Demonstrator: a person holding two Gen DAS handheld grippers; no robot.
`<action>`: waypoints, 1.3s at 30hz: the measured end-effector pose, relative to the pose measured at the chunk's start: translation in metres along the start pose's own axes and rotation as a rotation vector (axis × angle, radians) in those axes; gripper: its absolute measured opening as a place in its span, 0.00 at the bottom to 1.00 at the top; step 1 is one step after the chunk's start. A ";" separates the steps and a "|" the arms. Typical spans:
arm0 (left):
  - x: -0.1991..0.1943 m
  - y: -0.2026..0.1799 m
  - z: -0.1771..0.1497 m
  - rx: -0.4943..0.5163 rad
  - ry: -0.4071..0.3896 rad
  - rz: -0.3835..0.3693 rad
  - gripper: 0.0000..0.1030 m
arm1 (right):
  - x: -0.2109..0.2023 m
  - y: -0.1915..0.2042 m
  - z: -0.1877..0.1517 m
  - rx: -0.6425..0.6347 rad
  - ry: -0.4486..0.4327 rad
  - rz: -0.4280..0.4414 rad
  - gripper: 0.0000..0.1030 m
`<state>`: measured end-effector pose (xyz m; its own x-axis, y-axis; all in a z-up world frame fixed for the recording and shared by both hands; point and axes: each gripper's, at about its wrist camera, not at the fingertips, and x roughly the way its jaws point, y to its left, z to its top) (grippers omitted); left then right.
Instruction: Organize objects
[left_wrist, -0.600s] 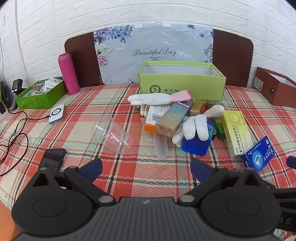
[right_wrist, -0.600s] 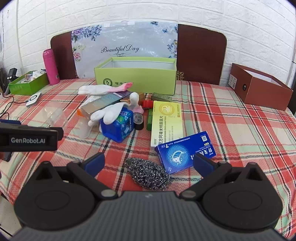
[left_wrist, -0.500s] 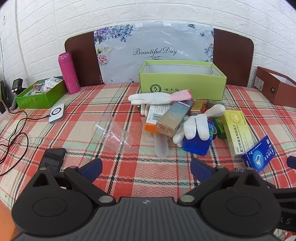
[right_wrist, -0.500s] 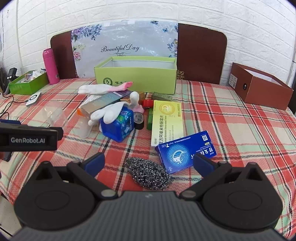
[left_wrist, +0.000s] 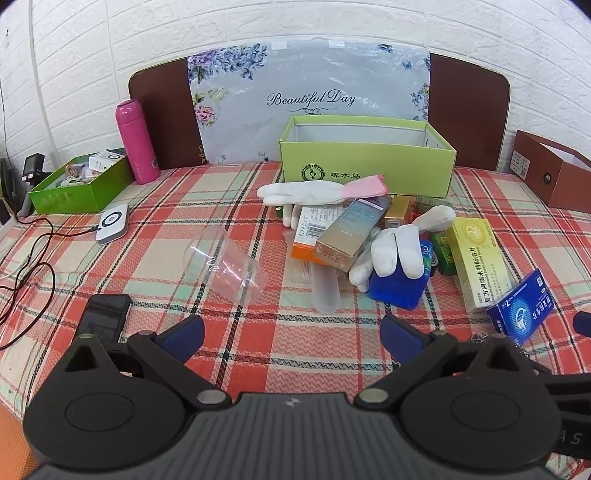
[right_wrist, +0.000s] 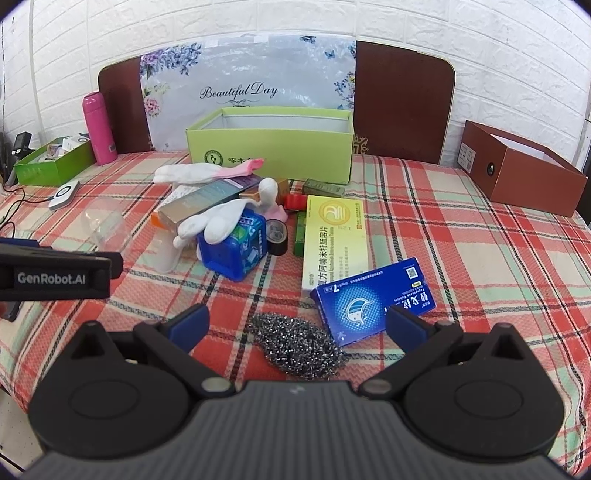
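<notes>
Jaws of both the left gripper (left_wrist: 291, 332) and right gripper (right_wrist: 297, 323) stand spread wide, gripping and touching nothing, above the plaid cloth (left_wrist: 155, 236), with the steel scourer (right_wrist: 297, 350) lying between the right one's fingers

In the left wrist view, the steel scourer (left_wrist: 480, 338) is hiding almost wholly behind the tongs' right arm. The brown box (left_wrist: 554, 173) is running off the right edge. White gloves (left_wrist: 397, 251) are covering the top of the blue tub (left_wrist: 397, 291). Contents of the small green tray (left_wrist: 79, 184) are showing too small to identify. Cables (left_wrist: 22, 273) are leaving the frame at left.
</notes>
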<state>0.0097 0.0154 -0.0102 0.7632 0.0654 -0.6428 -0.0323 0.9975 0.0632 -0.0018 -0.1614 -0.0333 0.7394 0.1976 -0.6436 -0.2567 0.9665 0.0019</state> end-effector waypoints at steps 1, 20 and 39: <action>0.001 0.000 0.001 0.000 0.002 0.000 1.00 | 0.000 0.000 0.000 0.000 0.002 0.000 1.00; 0.008 0.003 0.001 -0.002 0.012 0.004 1.00 | 0.010 0.002 0.002 0.000 0.024 -0.002 1.00; 0.017 0.006 0.001 -0.010 0.030 0.008 1.00 | 0.018 0.001 0.003 0.002 0.043 -0.002 1.00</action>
<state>0.0230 0.0228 -0.0196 0.7433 0.0741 -0.6648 -0.0451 0.9971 0.0606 0.0132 -0.1560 -0.0428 0.7126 0.1888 -0.6757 -0.2541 0.9672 0.0022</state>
